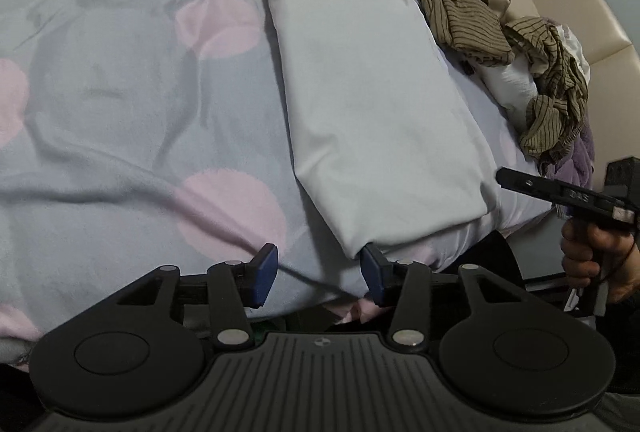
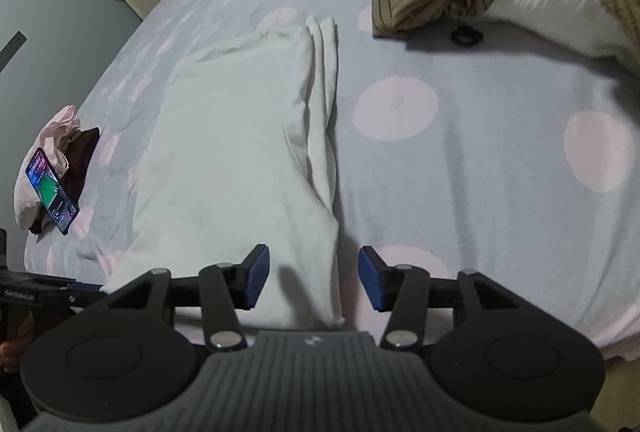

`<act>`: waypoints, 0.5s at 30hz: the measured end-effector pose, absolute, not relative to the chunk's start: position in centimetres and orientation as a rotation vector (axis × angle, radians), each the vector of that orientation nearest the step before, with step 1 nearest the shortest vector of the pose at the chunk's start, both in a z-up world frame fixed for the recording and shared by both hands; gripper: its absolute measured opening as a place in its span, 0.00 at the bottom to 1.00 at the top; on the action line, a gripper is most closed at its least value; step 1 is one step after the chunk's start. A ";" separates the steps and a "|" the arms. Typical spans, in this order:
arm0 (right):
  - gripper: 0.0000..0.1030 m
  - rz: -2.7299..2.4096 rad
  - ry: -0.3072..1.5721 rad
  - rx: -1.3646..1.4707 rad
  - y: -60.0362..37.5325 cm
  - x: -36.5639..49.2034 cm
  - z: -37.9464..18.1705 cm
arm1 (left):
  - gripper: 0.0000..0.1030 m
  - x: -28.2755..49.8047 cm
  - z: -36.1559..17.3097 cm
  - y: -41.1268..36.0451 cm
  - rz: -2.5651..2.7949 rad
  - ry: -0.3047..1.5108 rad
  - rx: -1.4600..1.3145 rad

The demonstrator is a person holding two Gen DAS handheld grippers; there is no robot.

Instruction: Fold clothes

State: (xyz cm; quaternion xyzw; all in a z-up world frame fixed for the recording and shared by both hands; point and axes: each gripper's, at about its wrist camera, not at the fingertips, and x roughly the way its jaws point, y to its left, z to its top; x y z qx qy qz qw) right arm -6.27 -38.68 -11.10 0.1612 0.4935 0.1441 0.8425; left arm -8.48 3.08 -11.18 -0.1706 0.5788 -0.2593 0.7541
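Both grippers are hovering, jaws apart, at the near end of a folded white garment on the spotted bedspread.

The left gripper and right gripper are gripping nothing. A heap of striped clothes is lying at two o'clock in the left wrist view.

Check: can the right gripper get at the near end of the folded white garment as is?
Probably yes. The right gripper is open, and the near end of the white garment lies between its fingers on the bedspread, uncovered.
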 end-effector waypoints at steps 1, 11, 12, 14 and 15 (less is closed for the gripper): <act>0.52 0.305 1.048 0.345 -38.6 -6.1 -11.5 | 0.41 -8.6 -11.0 3.2 -0.572 1.261 -0.370; 0.55 0.339 1.076 0.398 -38.4 -5.6 -13.0 | 0.41 -7.0 -13.0 2.5 -0.591 1.286 -0.488; 0.55 0.339 1.076 0.401 -38.4 -5.7 -13.0 | 0.40 -6.7 -13.4 2.4 -0.587 1.293 -0.514; 0.54 0.332 1.071 0.417 -38.6 -5.9 -13.0 | 0.39 -6.4 -13.5 2.3 -0.587 1.301 -0.529; 0.53 0.326 1.067 0.433 -38.8 -6.1 -13.0 | 0.37 -6.4 -13.4 2.3 -0.591 1.304 -0.525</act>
